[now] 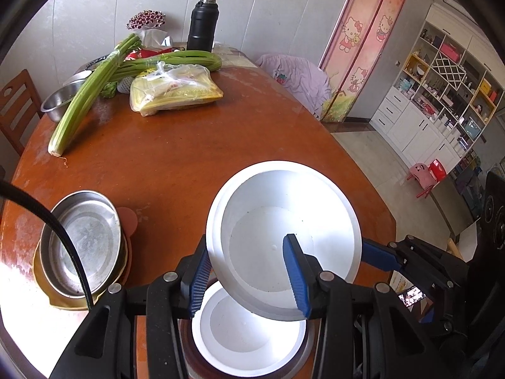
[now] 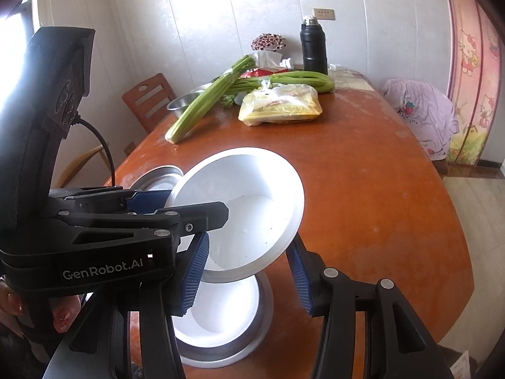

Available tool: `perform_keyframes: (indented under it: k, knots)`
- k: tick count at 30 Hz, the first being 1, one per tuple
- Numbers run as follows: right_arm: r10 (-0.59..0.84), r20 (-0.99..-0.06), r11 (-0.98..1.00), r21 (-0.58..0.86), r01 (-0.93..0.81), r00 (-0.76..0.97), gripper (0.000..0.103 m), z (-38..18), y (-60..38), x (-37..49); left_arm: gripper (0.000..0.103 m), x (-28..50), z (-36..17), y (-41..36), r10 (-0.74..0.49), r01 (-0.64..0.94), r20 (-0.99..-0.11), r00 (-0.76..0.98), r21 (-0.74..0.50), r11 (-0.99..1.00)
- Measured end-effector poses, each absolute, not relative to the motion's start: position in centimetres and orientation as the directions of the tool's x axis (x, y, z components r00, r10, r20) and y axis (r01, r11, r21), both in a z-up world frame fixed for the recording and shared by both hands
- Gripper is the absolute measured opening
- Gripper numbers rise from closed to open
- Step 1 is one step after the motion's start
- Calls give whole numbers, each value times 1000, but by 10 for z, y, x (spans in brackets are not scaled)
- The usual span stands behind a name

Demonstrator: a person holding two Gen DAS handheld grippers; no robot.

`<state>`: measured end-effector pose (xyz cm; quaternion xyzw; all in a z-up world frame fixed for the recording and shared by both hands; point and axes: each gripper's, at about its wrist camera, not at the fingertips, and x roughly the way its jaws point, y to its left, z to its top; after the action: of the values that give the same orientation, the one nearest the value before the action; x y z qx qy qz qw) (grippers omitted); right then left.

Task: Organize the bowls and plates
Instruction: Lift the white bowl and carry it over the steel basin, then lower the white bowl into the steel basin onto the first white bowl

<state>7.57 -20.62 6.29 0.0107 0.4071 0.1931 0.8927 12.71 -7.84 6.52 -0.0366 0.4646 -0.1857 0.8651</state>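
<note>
White round plastic bowl (image 1: pixel 284 240), tilted, hangs above a second white bowl (image 1: pixel 249 338) that sits in a round metal dish (image 2: pixel 221 352) on the brown wooden counter (image 1: pixel 176 158). Left fingers (image 1: pixel 247 279) clench its near rim, one blue pad inside, one outside. Right fingers (image 2: pixel 247 276) straddle its other edge; whether they press it I cannot tell. Further left sits a round steel pan (image 1: pixel 85 240). Far off lie green celery stalks (image 1: pixel 85 94), a yellow plastic bag (image 1: pixel 176 91) and a black flask (image 1: pixel 203 23).
</note>
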Motion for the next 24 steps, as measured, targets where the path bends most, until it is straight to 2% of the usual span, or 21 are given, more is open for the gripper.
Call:
perform_keyframes:
  k: [24]
  knots:
    - [369,-713,913,157,-377,596,52,60,-189,38,44,82,61,-58,-357,280,-769,530,-238,930]
